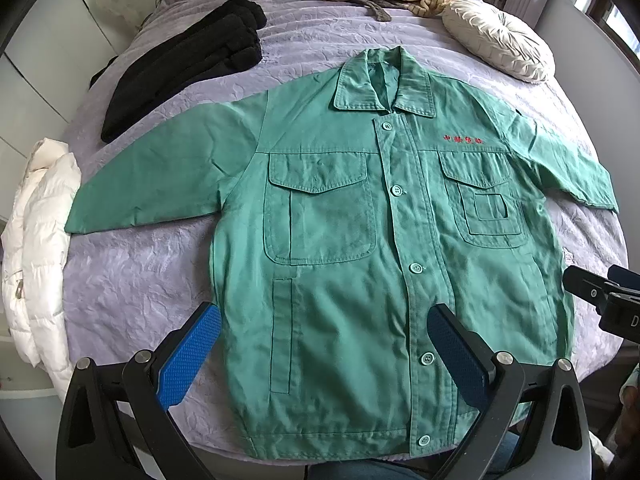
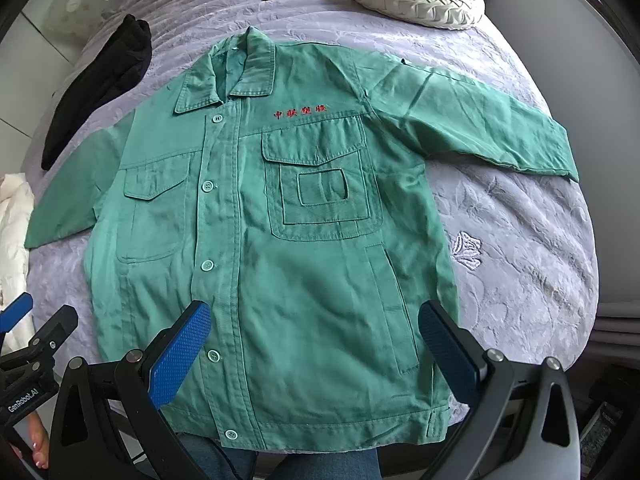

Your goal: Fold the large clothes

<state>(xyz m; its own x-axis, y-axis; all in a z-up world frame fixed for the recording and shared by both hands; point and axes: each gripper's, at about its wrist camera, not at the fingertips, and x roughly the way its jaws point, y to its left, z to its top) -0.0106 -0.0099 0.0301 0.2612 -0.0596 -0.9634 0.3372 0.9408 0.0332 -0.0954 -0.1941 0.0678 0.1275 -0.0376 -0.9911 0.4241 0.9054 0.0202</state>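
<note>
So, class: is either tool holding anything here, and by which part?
Nothing is held. The left tool and right tool hover open above the flat green button-up work jacket.

Both wrist views high above hem, facing collar; share green jacket (image 1: 340, 240), left-offset versus right-offset.

I read four red embroidered Chinese characters on the green jacket (image 2: 280, 240), above its chest pocket; they look like 中联塑胶, though the last two are not sharp. In my right wrist view, white lettering "GenRobot.AI" runs along the black body of the left gripper (image 2: 24, 360) beside me.
</note>
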